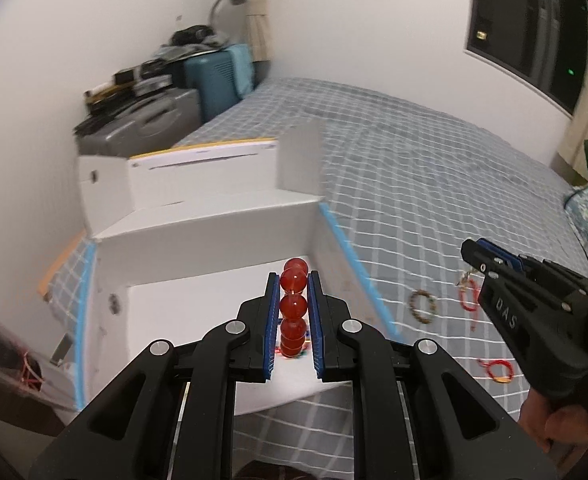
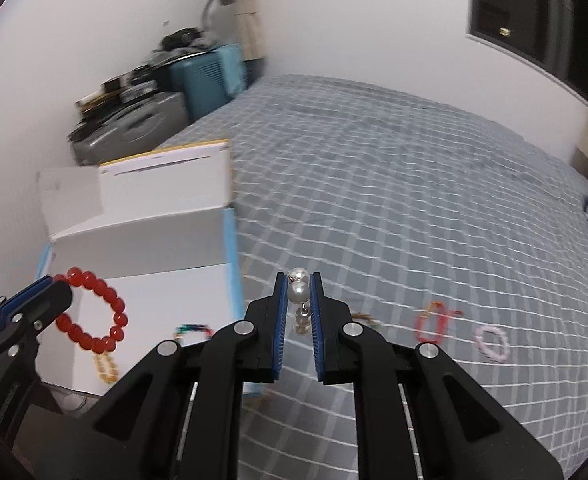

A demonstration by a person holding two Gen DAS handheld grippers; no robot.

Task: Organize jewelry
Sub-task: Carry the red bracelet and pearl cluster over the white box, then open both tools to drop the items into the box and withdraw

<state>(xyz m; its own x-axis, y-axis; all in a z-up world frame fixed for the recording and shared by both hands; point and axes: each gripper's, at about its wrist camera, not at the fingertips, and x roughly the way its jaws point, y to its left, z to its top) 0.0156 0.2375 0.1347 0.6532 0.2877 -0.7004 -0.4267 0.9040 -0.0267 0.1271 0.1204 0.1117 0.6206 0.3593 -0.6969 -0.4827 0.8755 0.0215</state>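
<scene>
My left gripper [image 1: 293,277] is shut on a red bead bracelet [image 1: 294,306] and holds it over an open white box [image 1: 214,240] at the bed's left edge. In the right wrist view the same bracelet [image 2: 90,312] hangs as a ring from the left gripper [image 2: 54,286] in front of the box [image 2: 146,240]. My right gripper [image 2: 298,278] is shut on a pearl piece [image 2: 298,291] above the checked bedspread. From the left wrist view the right gripper [image 1: 469,250] is off to the right, with a small piece dangling below its tip.
Loose on the grey checked bed [image 2: 414,200] lie a brown bead bracelet [image 1: 423,306], a red cord bracelet [image 2: 434,322] and a pink one [image 2: 492,342]. A yellow bead bracelet [image 2: 106,366] and a multicoloured one [image 2: 192,330] show by the box. Suitcases [image 1: 146,124] stand against the wall.
</scene>
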